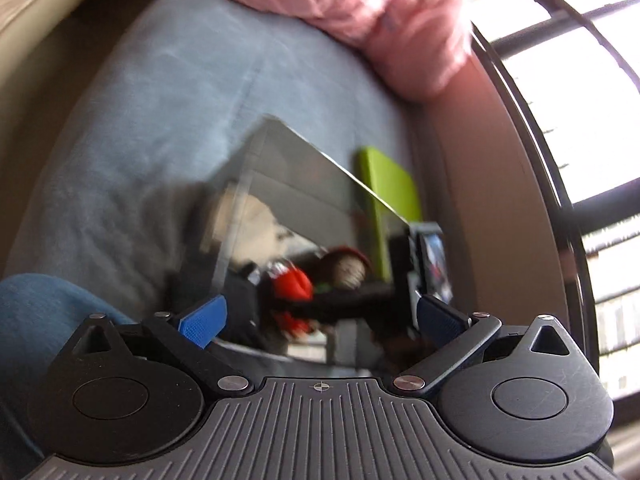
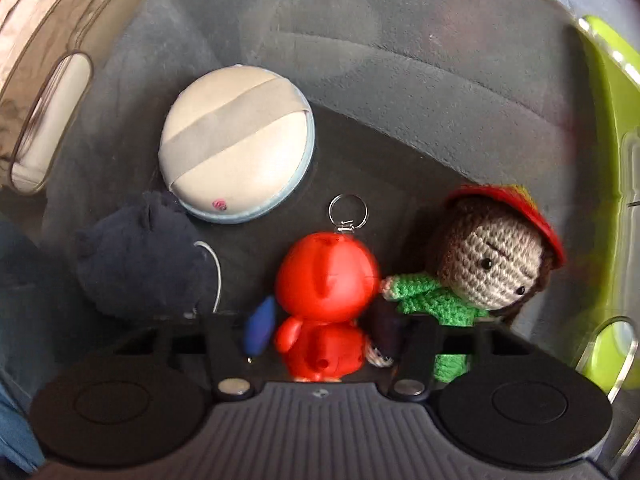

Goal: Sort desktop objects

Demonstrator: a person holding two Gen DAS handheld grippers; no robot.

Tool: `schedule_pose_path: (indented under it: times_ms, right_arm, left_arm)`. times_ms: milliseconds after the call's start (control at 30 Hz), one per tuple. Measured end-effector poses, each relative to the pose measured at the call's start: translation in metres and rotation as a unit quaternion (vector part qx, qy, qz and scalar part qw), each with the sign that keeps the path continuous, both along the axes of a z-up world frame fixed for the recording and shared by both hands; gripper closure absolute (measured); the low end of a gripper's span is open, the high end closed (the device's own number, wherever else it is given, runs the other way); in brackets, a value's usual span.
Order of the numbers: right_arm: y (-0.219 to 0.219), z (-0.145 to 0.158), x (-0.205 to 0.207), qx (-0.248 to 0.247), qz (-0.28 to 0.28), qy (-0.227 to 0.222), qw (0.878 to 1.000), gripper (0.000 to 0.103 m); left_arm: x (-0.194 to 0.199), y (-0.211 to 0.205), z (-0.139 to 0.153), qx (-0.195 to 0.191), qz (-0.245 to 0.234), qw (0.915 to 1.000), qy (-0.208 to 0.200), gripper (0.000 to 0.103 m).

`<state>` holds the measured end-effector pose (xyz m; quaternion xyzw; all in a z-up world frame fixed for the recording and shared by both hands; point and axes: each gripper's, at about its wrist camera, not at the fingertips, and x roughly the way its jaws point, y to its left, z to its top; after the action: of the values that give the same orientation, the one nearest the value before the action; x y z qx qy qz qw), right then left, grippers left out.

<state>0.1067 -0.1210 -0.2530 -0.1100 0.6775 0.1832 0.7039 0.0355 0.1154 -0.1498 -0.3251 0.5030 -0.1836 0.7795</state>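
Observation:
In the right wrist view my right gripper [image 2: 320,332] is shut on a red plastic figure keychain [image 2: 326,276] with a metal ring at its far end. It is held inside a clear box [image 2: 400,80], over the dark floor. A crocheted doll [image 2: 488,268] with a red hat and green sleeve lies right of it, touching it. A round white puff [image 2: 236,140] and a dark blue pouch [image 2: 144,260] lie to the left. In the blurred left wrist view my left gripper [image 1: 320,320] is open and empty, near the clear box [image 1: 280,184]; the red figure [image 1: 294,292] and doll [image 1: 348,268] show inside.
A lime green box [image 2: 612,160] stands at the right of the clear box, also in the left wrist view [image 1: 392,200]. A grey-blue cushion [image 1: 160,120] and a pink cloth [image 1: 360,8] lie behind. A window [image 1: 580,100] is at the right.

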Motion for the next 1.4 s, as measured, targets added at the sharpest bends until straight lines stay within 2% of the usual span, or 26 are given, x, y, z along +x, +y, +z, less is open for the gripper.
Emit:
schedule_pose_path:
  times_ms: [67, 133, 167, 200, 233, 300, 367, 433, 600, 700, 733, 767, 800, 867, 933, 967, 1033, 1067, 1100, 1167, 1200, 1233, 1300, 1333, 1400]
  right_arm:
    - [-0.002, 0.009, -0.003, 0.028, 0.007, -0.022, 0.999, 0.05]
    - [-0.003, 0.019, -0.007, 0.032, 0.023, -0.042, 0.998, 0.049]
    - [-0.004, 0.024, -0.007, 0.024, 0.027, -0.04, 0.999, 0.041]
    - [-0.008, 0.029, -0.005, 0.014, 0.022, -0.036, 0.999, 0.026]
    - [-0.013, 0.036, -0.002, 0.004, 0.009, -0.04, 0.999, 0.02]
    - [-0.023, 0.05, 0.003, -0.033, -0.015, -0.064, 0.997, 0.018]
    - [-0.034, 0.059, 0.008, -0.093, -0.027, -0.098, 0.99, 0.018]
    - [-0.039, 0.059, 0.01, -0.129, -0.03, -0.12, 0.984, 0.021]
    - [-0.025, 0.035, 0.009, -0.174, 0.011, -0.144, 0.974, 0.02]
    - [-0.017, 0.018, 0.013, -0.212, 0.032, -0.157, 0.964, 0.006]
    - [-0.014, 0.012, 0.014, -0.224, 0.041, -0.164, 0.96, 0.006]
    - [-0.011, 0.008, 0.013, -0.226, 0.057, -0.174, 0.957, 0.015]
    - [-0.008, 0.008, 0.011, -0.218, 0.081, -0.172, 0.957, 0.033]
    - [-0.004, 0.01, 0.008, -0.202, 0.12, -0.169, 0.957, 0.035]
    - [-0.005, 0.02, 0.011, -0.173, 0.1, -0.162, 0.966, 0.036]
    - [-0.009, 0.025, 0.015, -0.153, 0.076, -0.151, 0.974, 0.036]
    - [-0.016, 0.033, 0.025, -0.132, 0.027, -0.124, 0.983, 0.023]
    - [-0.02, 0.032, 0.028, -0.138, 0.017, -0.109, 0.984, 0.011]
    - [-0.022, 0.03, 0.031, -0.144, 0.013, -0.098, 0.985, 0.012]
    - [-0.021, 0.021, 0.03, -0.158, 0.041, -0.093, 0.982, 0.016]
    - [-0.02, 0.016, 0.029, -0.164, 0.055, -0.091, 0.981, 0.025]
    - [-0.019, 0.012, 0.028, -0.169, 0.07, -0.095, 0.979, 0.025]
    - [-0.016, 0.011, 0.023, -0.165, 0.106, -0.134, 0.971, 0.029]
    - [-0.014, 0.011, 0.02, -0.166, 0.129, -0.151, 0.966, 0.03]
    - [-0.007, 0.011, 0.01, -0.19, 0.195, -0.17, 0.947, 0.03]
  left_arm:
    - [-0.003, -0.012, 0.007, 0.01, -0.023, 0.9997, 0.001, 0.0]
    - [-0.006, -0.02, 0.01, 0.029, -0.037, 0.9989, 0.004, 0.0]
    - [-0.008, -0.022, 0.011, 0.039, -0.042, 0.9983, 0.006, 0.0]
    - [-0.009, -0.023, 0.011, 0.044, -0.044, 0.998, 0.008, 0.0]
    - [-0.009, -0.024, 0.012, 0.045, -0.044, 0.998, 0.01, 0.0]
    - [-0.01, -0.026, 0.012, 0.046, -0.043, 0.9979, 0.014, 0.0]
    - [-0.012, -0.025, 0.012, 0.046, -0.044, 0.9978, 0.017, 0.0]
    - [-0.013, -0.025, 0.012, 0.047, -0.045, 0.9977, 0.021, 0.0]
    - [-0.016, -0.024, 0.013, 0.047, -0.046, 0.9974, 0.028, 0.0]
    - [-0.018, -0.017, 0.015, 0.048, -0.037, 0.9978, 0.027, 0.0]
    - [-0.018, -0.014, 0.014, 0.046, -0.032, 0.998, 0.028, 0.0]
    - [-0.017, -0.012, 0.013, 0.044, -0.028, 0.9982, 0.03, 0.0]
    - [-0.016, -0.011, 0.012, 0.043, -0.024, 0.9982, 0.034, 0.0]
    - [-0.015, -0.01, 0.008, 0.041, -0.02, 0.9981, 0.041, 0.0]
    - [-0.015, -0.01, 0.006, 0.037, -0.022, 0.998, 0.046, 0.0]
    - [-0.015, -0.01, 0.005, 0.036, -0.023, 0.998, 0.047, 0.0]
    - [-0.015, -0.011, 0.005, 0.034, -0.024, 0.998, 0.046, 0.0]
    - [-0.015, -0.011, 0.006, 0.034, -0.024, 0.9981, 0.045, 0.0]
    - [-0.015, -0.011, 0.006, 0.033, -0.024, 0.9982, 0.044, 0.0]
    - [-0.016, -0.009, 0.006, 0.032, -0.023, 0.9983, 0.043, 0.0]
    - [-0.016, -0.008, 0.006, 0.033, -0.022, 0.9983, 0.043, 0.0]
    - [-0.015, -0.007, 0.006, 0.033, -0.019, 0.9983, 0.044, 0.0]
    - [-0.015, -0.003, 0.006, 0.034, -0.01, 0.9982, 0.048, 0.0]
    - [-0.015, -0.001, 0.005, 0.032, -0.004, 0.9982, 0.05, 0.0]
    - [-0.014, 0.003, 0.005, 0.027, 0.006, 0.9982, 0.054, 0.0]
